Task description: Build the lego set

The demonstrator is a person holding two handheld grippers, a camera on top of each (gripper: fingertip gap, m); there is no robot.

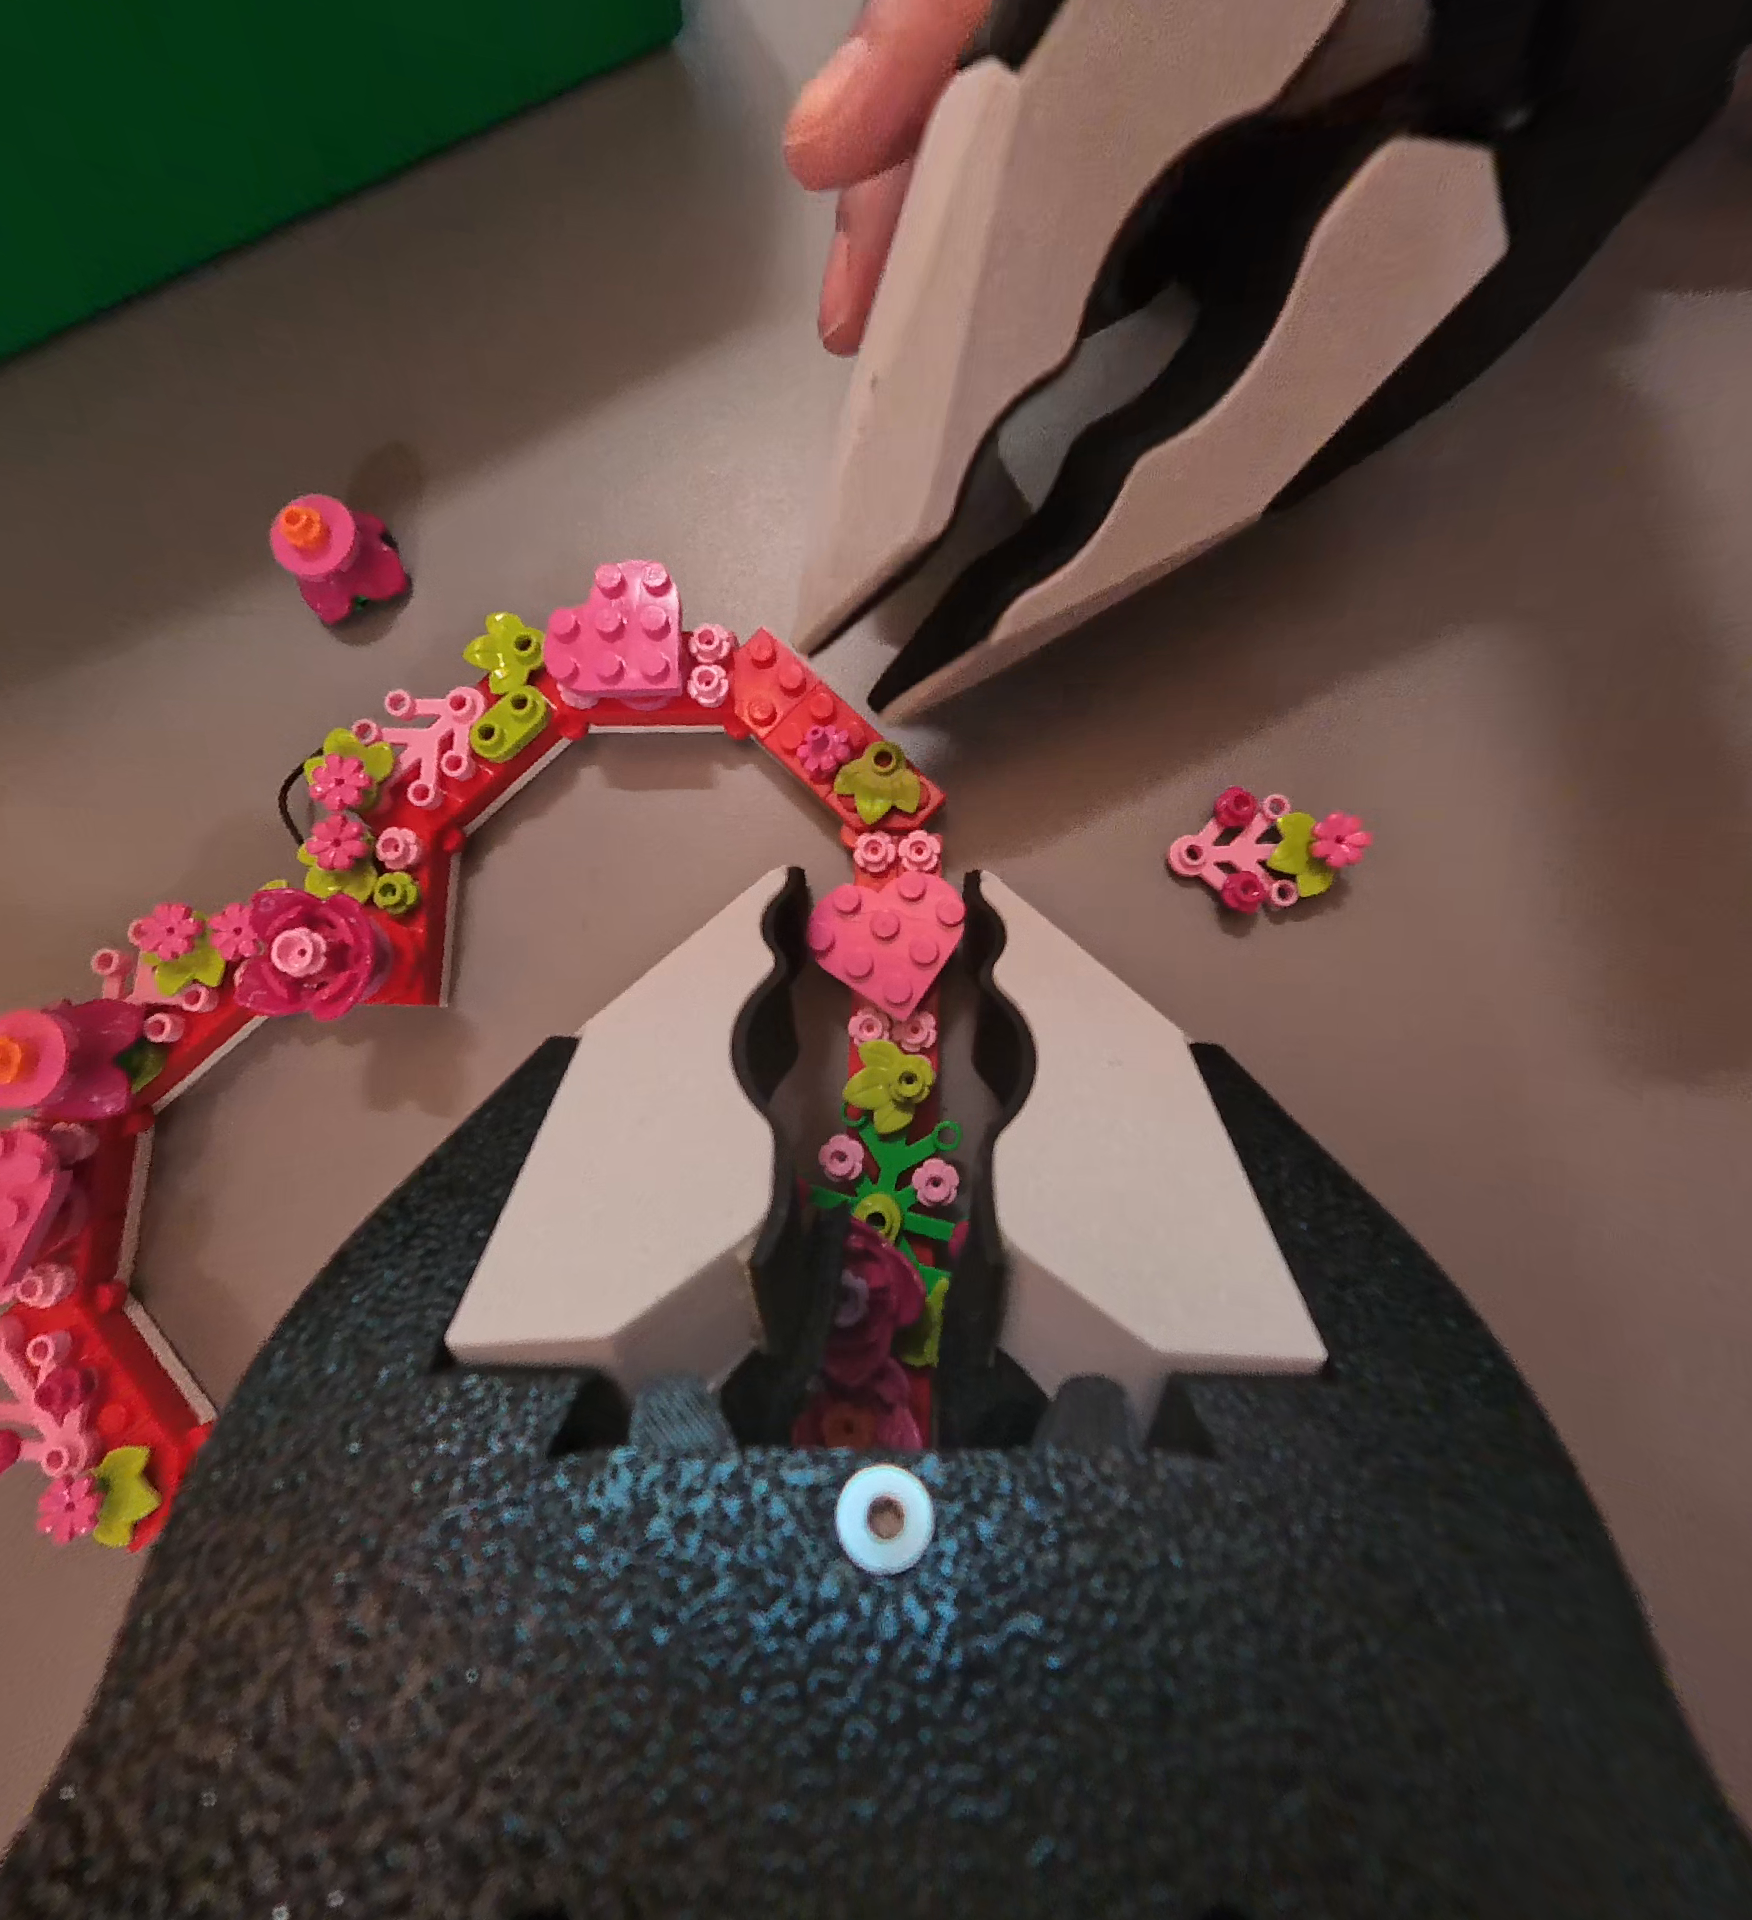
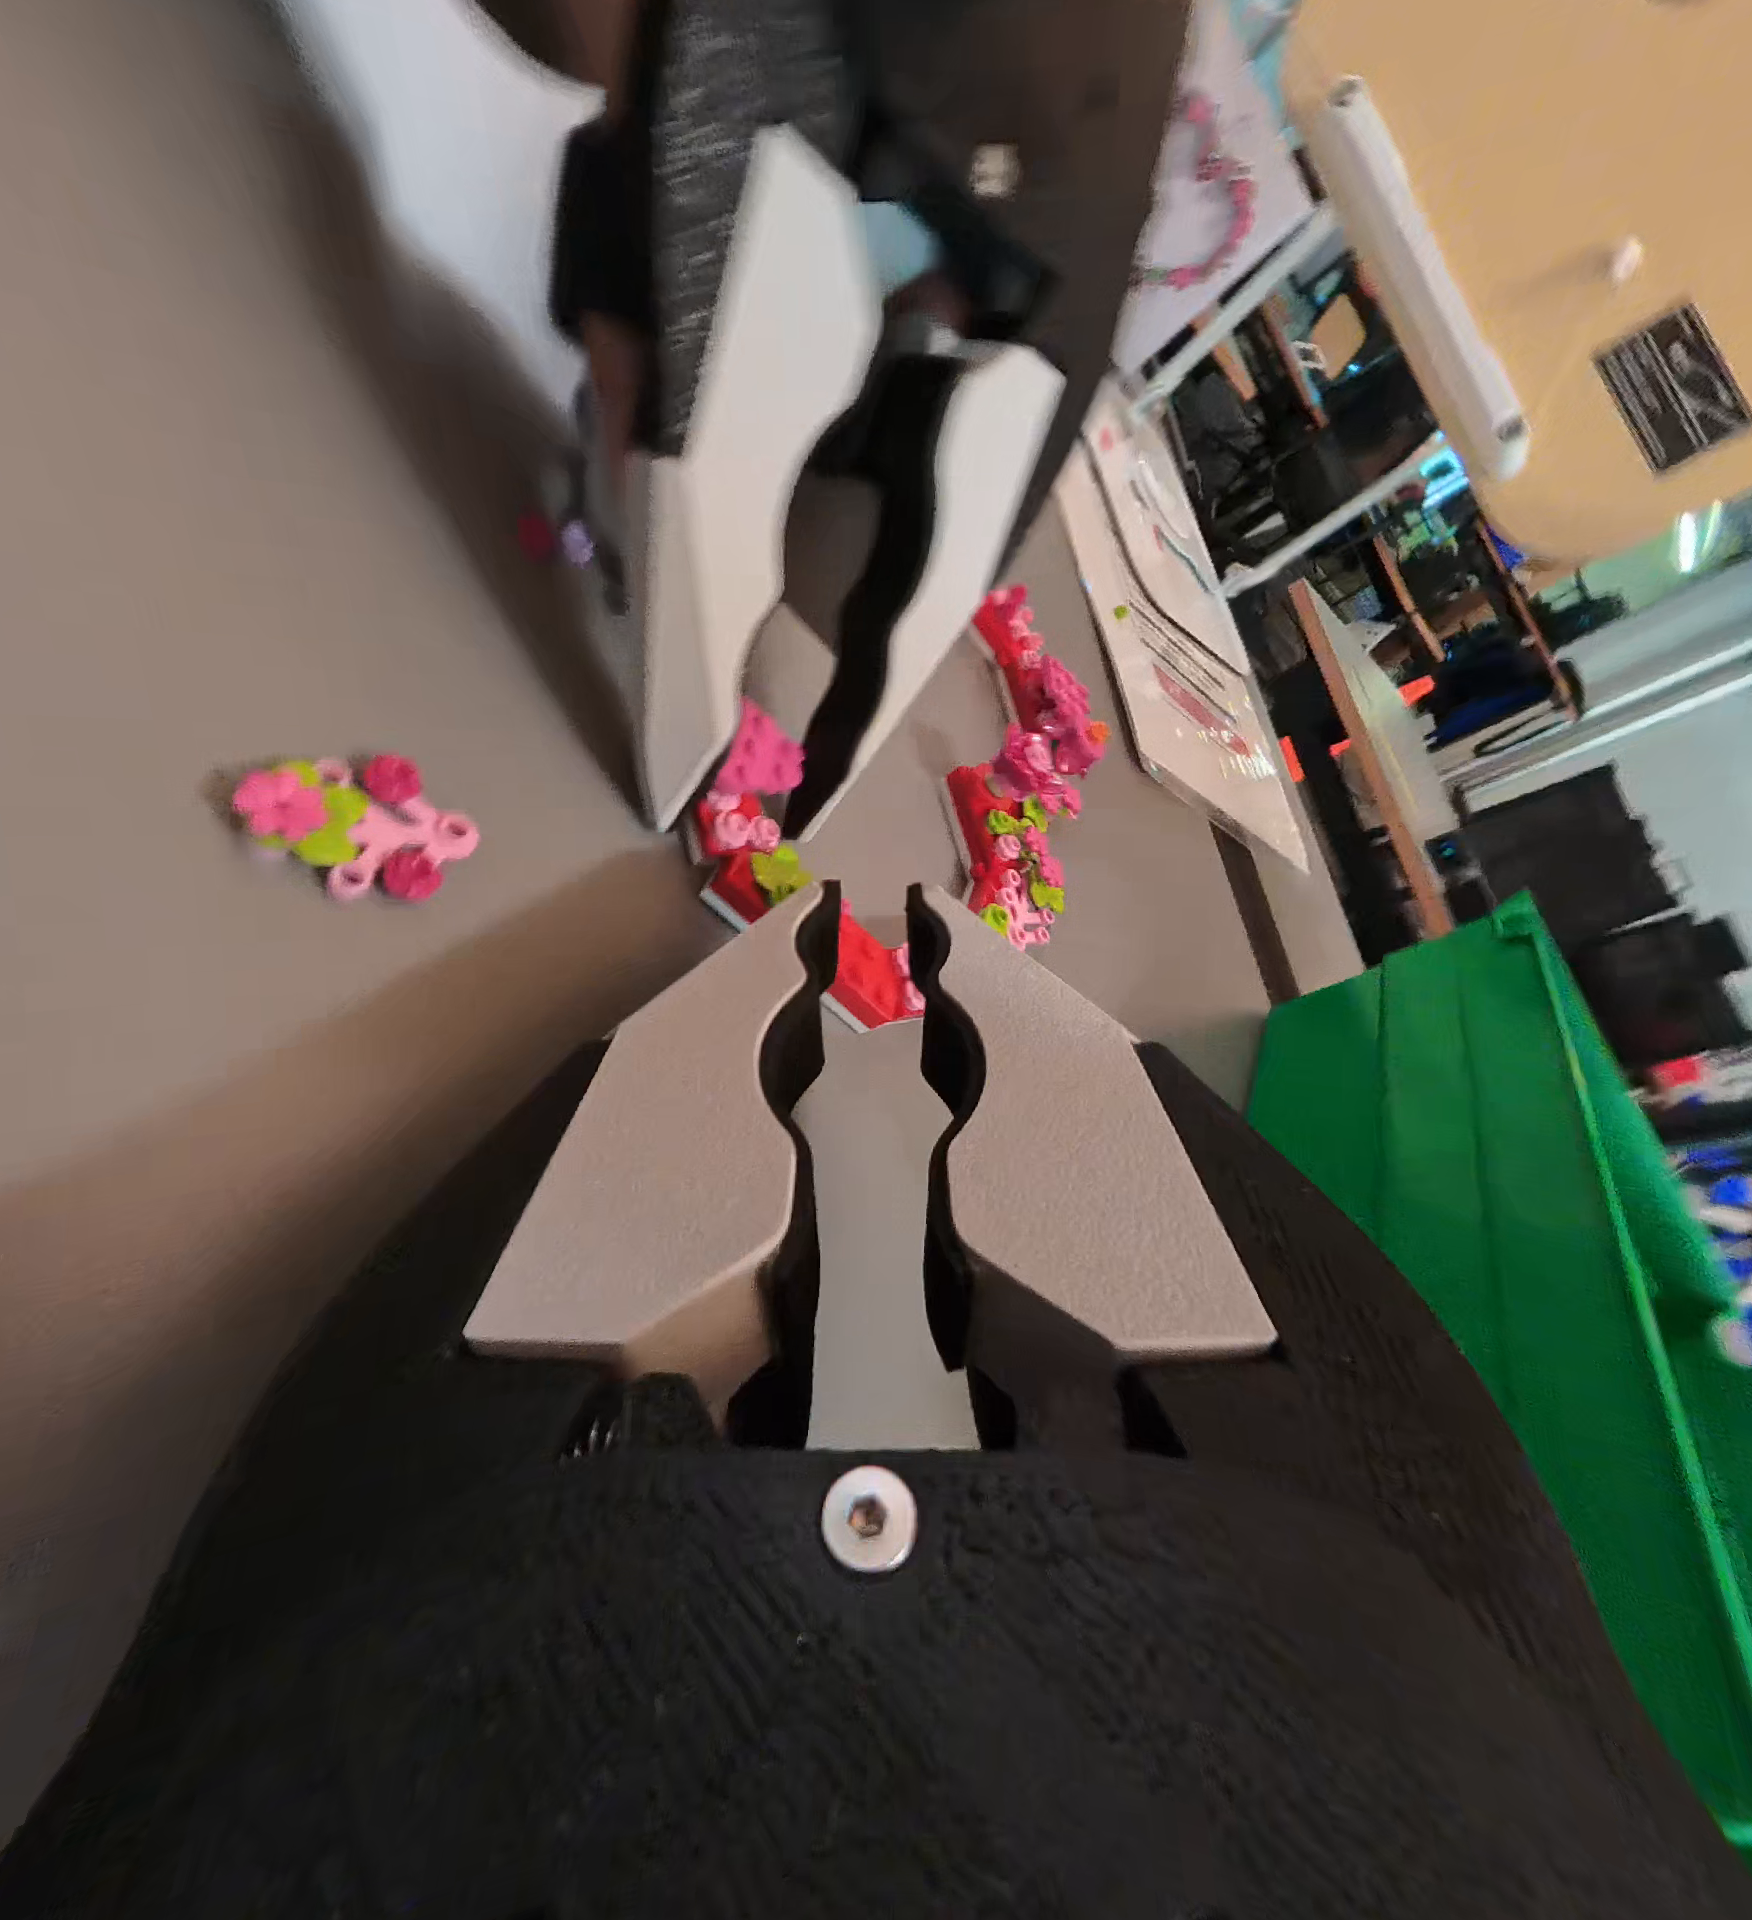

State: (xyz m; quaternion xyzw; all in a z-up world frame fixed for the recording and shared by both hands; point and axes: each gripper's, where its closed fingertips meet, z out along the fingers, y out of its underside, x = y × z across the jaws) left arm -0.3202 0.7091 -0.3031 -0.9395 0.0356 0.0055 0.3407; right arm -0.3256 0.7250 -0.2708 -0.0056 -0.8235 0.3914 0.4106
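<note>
A red lego frame (image 1: 524,764), bent like a heart outline, lies on the grey table and carries pink hearts, flowers and green leaves. My left gripper (image 1: 887,883) straddles its right side and is shut on it at a pink heart (image 1: 887,935). It also shows in the right wrist view (image 2: 732,821). My right gripper (image 1: 846,675) is narrowly open and empty, with its tips by the bare red bricks (image 1: 789,681) at the top of the frame. In the right wrist view the right gripper (image 2: 870,891) has those red bricks (image 2: 867,977) just past its tips.
A loose pink branch piece with flowers (image 1: 1267,847) lies right of the frame and also shows in the right wrist view (image 2: 352,826). A pink flower bud (image 1: 332,556) stands at the upper left. A green bin (image 2: 1526,1299) stands at the table edge. A person's fingers (image 1: 851,187) rest on the right gripper. The grippers are tip to tip, or close to it. Both grippers' tips are roughly 10 cm from the pink flower bud (image 1: 332,556).
</note>
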